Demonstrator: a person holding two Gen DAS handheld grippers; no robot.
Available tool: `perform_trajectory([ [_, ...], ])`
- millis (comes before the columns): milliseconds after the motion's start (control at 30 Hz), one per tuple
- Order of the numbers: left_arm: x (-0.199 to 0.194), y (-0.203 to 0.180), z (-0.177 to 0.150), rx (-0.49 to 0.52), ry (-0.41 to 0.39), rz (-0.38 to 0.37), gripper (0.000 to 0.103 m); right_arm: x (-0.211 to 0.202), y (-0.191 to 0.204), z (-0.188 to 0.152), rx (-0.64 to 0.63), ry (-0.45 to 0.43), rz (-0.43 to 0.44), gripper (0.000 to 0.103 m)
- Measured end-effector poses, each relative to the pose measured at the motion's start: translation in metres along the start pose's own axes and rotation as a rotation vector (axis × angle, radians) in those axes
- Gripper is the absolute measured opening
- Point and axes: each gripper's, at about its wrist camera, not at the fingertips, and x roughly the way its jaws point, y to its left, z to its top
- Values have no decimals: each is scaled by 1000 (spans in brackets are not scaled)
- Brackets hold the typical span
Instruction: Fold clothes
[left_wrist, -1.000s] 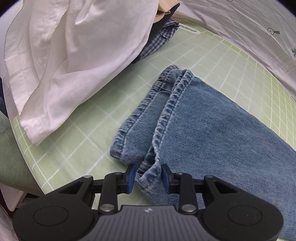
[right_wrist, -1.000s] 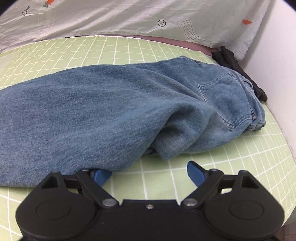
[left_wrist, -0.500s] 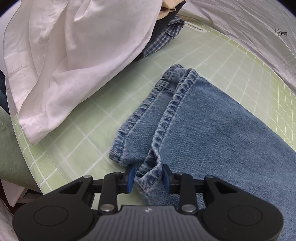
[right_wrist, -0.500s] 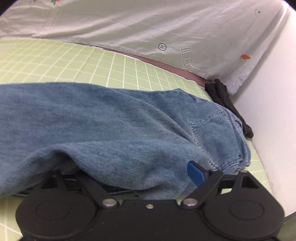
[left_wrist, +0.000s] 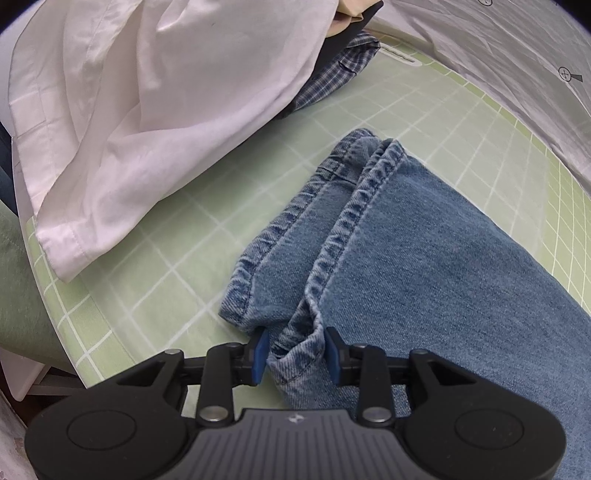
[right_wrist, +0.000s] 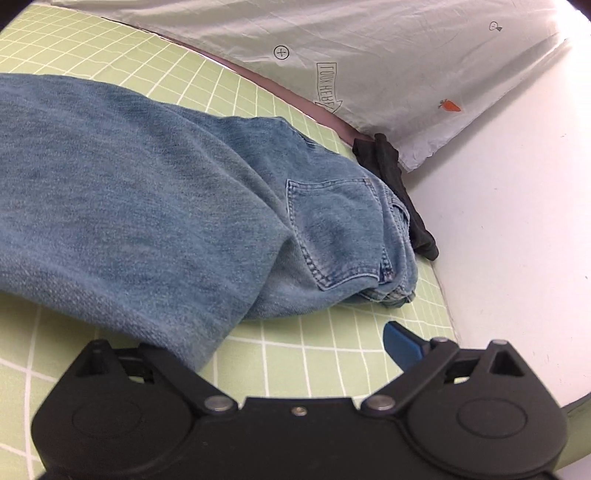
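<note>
Pinching the jeans (left_wrist: 424, 266) hem, left hand-held gripper (left_wrist: 295, 349) low; right hand-held gripper (right_wrist: 280, 343) spread wide.

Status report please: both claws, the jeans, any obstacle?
Left claw shut on jeans hem. Right claw open, one finger under the denim. White shirt lies beside the hems, apart.

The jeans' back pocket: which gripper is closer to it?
Right. The right gripper sits just in front of the back pocket. The left gripper is at the hems, the jeans' far end.
</note>
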Motion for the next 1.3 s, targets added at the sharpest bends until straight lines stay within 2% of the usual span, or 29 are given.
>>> perform_trajectory([
  [67, -1, 1, 1, -6, 9, -2, 36, -9, 3, 8, 13, 18, 31, 98],
  [200, -8, 8, 2, -36, 16, -24, 36, -38, 21, 20, 43, 0, 131, 98],
  [333, -19, 17, -3, -36, 37, -60, 32, -56, 42, 36, 21, -29, 169, 98],
  [567, -20, 32, -10, -69, 40, -182, 29, -102, 56, 79, 91, -204, 298, 98],
  [700, -13, 31, -4, -71, 63, -191, 29, -113, 77, 114, 64, -260, 438, 94],
  [767, -10, 31, -1, -82, 75, -195, 22, -122, 94, 135, 35, -297, 522, 94],
  [867, -2, 33, 2, -100, 102, -198, 21, -130, 126, 166, -45, -327, 657, 90],
  [967, 1, 35, 6, -115, 124, -203, 21, -135, 176, 190, -179, -328, 802, 79],
  [1033, 2, 38, 6, -137, 136, -211, 21, -139, 209, 206, -270, -328, 899, 66],
  [1100, 3, 41, 7, -161, 146, -221, 21, -149, 240, 219, -351, -336, 1017, 59],
  [1200, 4, 46, 7, -197, 161, -235, 20, -170, 284, 235, -467, -355, 1166, 57],
  [1233, 5, 47, 7, -209, 166, -240, 20, -178, 299, 240, -519, -369, 1204, 54],
  [1300, 6, 51, 8, -233, 176, -249, 20, -191, 323, 245, -600, -378, 1256, 54],
])
